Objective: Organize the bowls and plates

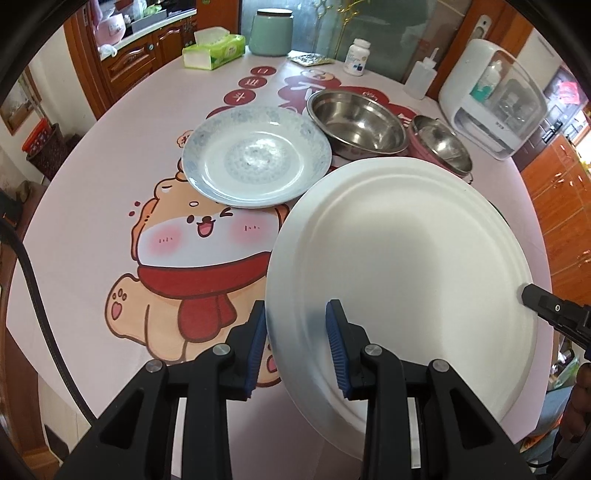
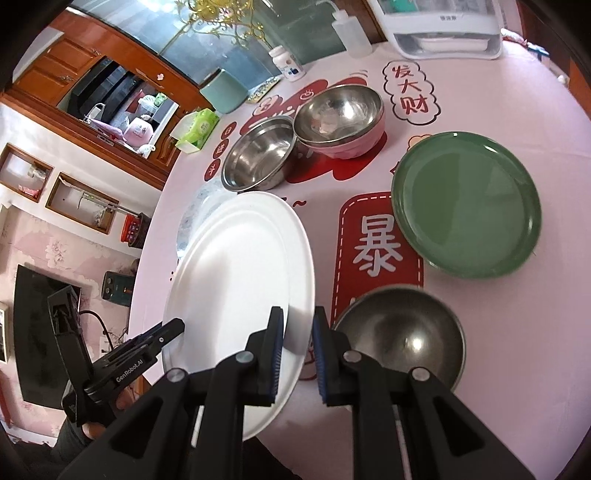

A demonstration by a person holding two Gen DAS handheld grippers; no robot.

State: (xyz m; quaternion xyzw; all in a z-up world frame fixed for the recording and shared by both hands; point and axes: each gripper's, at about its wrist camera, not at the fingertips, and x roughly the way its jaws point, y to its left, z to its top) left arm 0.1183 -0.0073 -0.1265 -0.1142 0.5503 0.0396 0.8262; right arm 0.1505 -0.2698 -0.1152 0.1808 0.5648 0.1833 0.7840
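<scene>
While I hold: both grippers pinch the white plate (image 1: 399, 280)
Left gripper (image 1: 295, 343): clamped on rim
Right gripper (image 2: 297, 354): clamped on rim
Patterned plate (image 2: 195, 218): mostly hidden

A domestic dining area in a lived-in home. A round table (image 1: 92, 229) carries a pink cartoon-printed cloth with a scarfed animal figure (image 1: 192, 258) and red panels of Chinese characters (image 2: 376, 254). Household items stand along the far edge: a tissue pack (image 1: 214, 48) at 11 o'clock, a green lidded jar (image 1: 271, 31) at 12 o'clock, a pill bottle (image 1: 356, 57), a squeeze bottle (image 1: 421, 75) and a white countertop appliance (image 1: 491, 99) at 2 o'clock. Carved wooden cabinets (image 1: 136, 55) line the walls. The right wrist view adds floral pink wallpaper (image 2: 48, 243), recessed wall niches (image 2: 81, 201) and a dark television screen (image 2: 35, 332) at 8 o'clock.
</scene>
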